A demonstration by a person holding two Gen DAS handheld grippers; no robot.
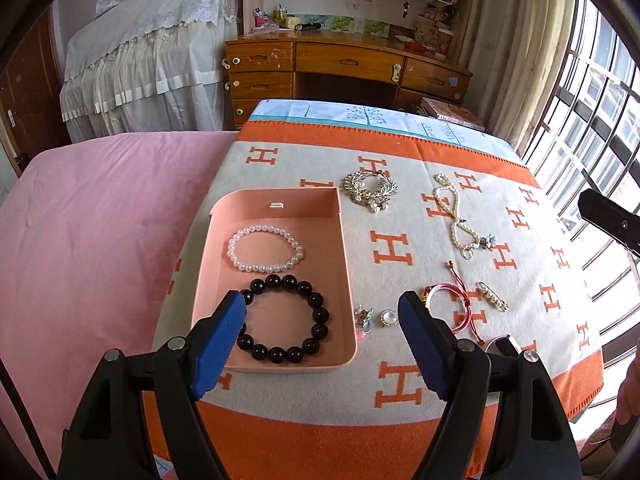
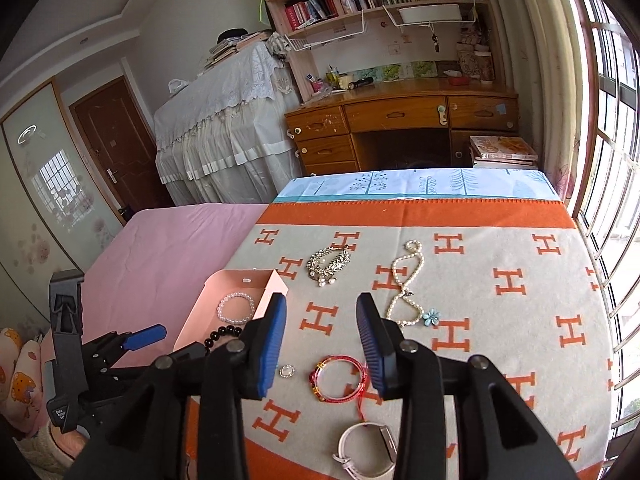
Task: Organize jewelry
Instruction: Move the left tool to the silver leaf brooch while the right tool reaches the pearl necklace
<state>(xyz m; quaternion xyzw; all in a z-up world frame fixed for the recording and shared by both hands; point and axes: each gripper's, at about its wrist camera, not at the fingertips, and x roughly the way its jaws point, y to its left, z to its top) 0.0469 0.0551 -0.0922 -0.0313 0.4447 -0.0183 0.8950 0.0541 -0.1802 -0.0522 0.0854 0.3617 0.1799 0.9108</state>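
A pink tray (image 1: 344, 240) on the orange H-pattern blanket (image 1: 520, 200) holds a white pearl bracelet (image 1: 265, 249) and a black bead bracelet (image 1: 285, 317). My left gripper (image 1: 322, 312) is open and empty, just above the tray's near right part. On the blanket lie a silver leaf piece (image 1: 370, 190), a pearl necklace (image 1: 456, 216) with a blue flower (image 2: 431, 317), a red cord bracelet (image 2: 340, 378), a round brooch (image 2: 286, 371), a pearl bar pin (image 1: 493, 297) and a white watch (image 2: 366, 452). My right gripper (image 2: 322, 316) is open and empty above the red cord bracelet.
A pink bedspread (image 1: 100, 240) lies left of the blanket. A wooden desk (image 1: 344, 68) with shelves stands beyond the bed, a lace-covered piece (image 1: 148, 60) beside it. A barred window (image 1: 592, 128) runs along the right. Books (image 2: 502, 150) sit by the bed's far corner.
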